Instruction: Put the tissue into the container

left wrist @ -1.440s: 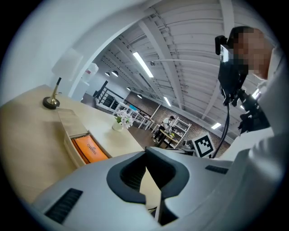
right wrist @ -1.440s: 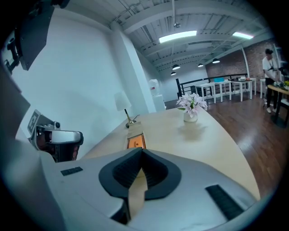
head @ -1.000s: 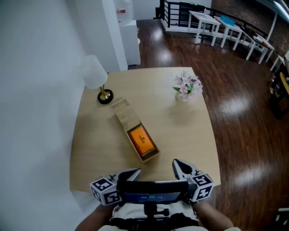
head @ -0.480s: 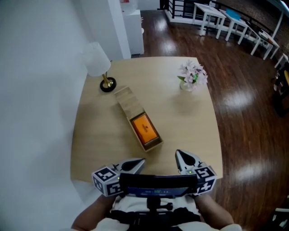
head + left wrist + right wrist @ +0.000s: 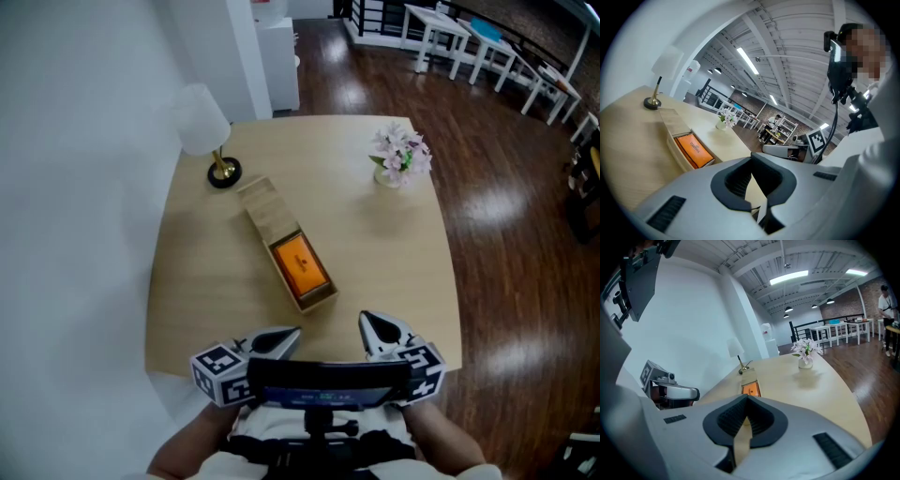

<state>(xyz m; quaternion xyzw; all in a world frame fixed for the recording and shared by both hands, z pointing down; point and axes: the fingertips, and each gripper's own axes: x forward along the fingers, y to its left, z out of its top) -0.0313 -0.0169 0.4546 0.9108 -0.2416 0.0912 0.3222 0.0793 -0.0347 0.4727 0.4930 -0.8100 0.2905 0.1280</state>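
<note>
A long wooden box (image 5: 264,214) lies at a slant in the middle of the table. An orange tissue pack (image 5: 300,266) lies in its open near half, and a wooden lid covers the far half. Both grippers hover side by side over the table's near edge, short of the box. My left gripper (image 5: 284,337) has its jaws closed with nothing between them. My right gripper (image 5: 372,325) is shut and empty too. The left gripper view shows the box (image 5: 670,123) and the pack (image 5: 693,149) ahead to the left. In the right gripper view the pack (image 5: 751,389) is straight ahead.
A white-shaded lamp (image 5: 221,172) on a brass foot stands at the table's far left. At the far right is a small vase of pink flowers (image 5: 400,159). A white wall runs along the left, with dark wood floor to the right. Bare tabletop (image 5: 384,253) lies right of the box.
The head view has shifted slightly, so the table sits a little higher in the picture. Both grippers stay shut at the near edge. The box and pack have not moved.
</note>
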